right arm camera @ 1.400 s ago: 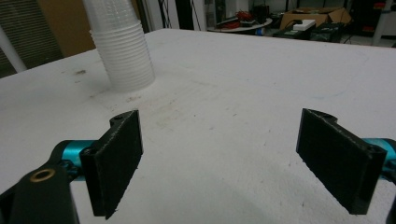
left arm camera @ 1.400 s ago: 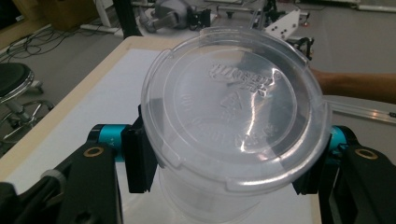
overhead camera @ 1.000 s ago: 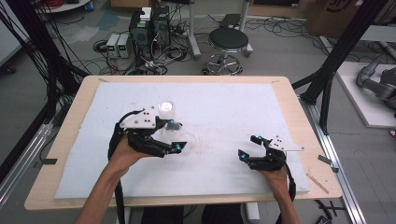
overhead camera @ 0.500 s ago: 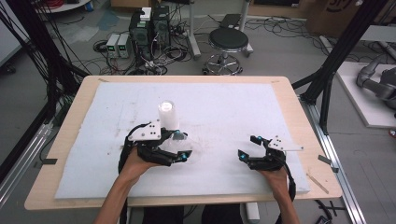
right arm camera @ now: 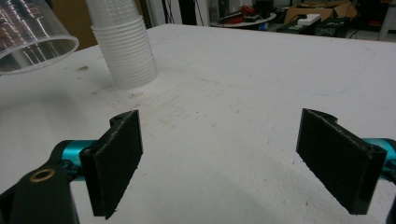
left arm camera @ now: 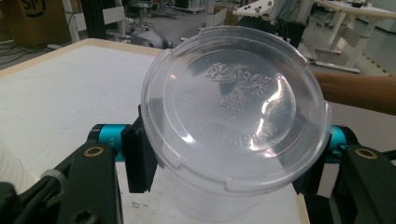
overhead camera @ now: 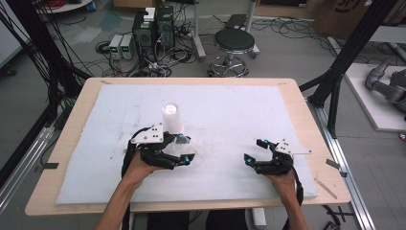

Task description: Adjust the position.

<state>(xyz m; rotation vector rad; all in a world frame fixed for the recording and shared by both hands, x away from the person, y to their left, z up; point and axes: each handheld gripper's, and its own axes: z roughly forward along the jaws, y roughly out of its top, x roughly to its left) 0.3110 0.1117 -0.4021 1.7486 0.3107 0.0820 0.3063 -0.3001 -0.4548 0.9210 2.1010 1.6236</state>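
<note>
Clear cup [left arm camera: 233,121] bears embossed lettering on its base, not legible. Left tongs [overhead camera: 184,149] clamp the cup's sides, tipped on its side just above the tabletop [overhead camera: 230,110], at 5 o'clock from the white cup stack [overhead camera: 171,119]. Right tongs [overhead camera: 254,151] rest at 3 o'clock, spread wide, holding nothing.

One clear cup [left arm camera: 233,116], one cup stack [right arm camera: 125,46].
</note>
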